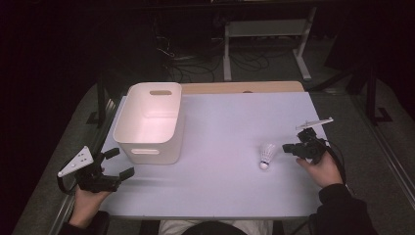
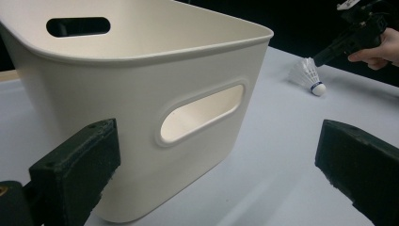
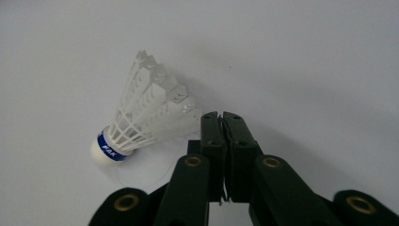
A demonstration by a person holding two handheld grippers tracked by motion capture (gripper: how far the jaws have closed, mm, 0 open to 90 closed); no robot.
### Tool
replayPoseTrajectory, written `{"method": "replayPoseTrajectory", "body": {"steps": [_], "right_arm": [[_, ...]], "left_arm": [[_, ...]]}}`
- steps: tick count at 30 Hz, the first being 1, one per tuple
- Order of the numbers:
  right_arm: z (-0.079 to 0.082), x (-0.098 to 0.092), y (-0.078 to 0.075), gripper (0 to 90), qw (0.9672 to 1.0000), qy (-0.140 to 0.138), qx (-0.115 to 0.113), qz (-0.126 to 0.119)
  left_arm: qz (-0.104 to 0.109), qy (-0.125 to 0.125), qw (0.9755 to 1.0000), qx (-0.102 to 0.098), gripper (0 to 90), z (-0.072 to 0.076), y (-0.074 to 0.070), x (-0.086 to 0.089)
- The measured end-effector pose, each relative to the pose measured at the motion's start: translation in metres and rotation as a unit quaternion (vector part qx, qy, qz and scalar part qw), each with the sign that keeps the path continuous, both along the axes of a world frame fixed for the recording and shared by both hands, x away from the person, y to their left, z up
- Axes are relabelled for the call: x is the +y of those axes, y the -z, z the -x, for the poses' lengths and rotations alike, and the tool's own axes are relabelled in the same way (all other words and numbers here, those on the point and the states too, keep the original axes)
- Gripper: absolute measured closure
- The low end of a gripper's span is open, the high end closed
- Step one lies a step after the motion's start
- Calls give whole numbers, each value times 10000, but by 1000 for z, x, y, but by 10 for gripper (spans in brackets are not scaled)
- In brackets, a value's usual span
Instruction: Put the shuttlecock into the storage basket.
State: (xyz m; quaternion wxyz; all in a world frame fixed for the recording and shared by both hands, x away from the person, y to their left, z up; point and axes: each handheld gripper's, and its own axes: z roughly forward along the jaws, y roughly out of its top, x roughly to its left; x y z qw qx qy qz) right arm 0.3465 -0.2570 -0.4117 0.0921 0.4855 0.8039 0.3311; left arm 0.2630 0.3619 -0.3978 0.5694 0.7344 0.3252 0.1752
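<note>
While the left gripper (image 1: 119,164) rests wide open beside the white bin (image 1: 149,122), the right gripper (image 3: 222,117) sits with jaws pressed together, empty, the shuttlecock (image 3: 141,117) lying just beside its tips on the table (image 1: 220,186).

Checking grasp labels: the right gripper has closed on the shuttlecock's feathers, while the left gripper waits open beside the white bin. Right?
Not quite. In the right gripper view the right gripper is shut beside the shuttlecock, gripping nothing. The left gripper does wait open beside the white bin.
</note>
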Motion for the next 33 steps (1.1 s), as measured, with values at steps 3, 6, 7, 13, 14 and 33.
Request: {"method": "replayPoseTrajectory", "body": {"steps": [3,6,7,13,14,33], "right_arm": [[-2,0,2,886,10000,29,41,38],[-4,0,4,888,9999,63,84,66],[-5,1,5,889,9999,78,101,73],[-11,5,11,890,9995,153,224,129],[-11,6,11,890,9995,160,233,134],[-15,19,16,890,9997,41,234,78]], "left_arm": [[-3,2,10000,0,4,0,0,0],[-7,1,10000,2,4,0,0,0],[-7,-7,10000,-3,3,0,0,0],[-3,-9,10000,-1,4,0,0,0],[0,-11,10000,4,3,0,0,0],[-7,1,10000,15,3,0,0,0]]}}
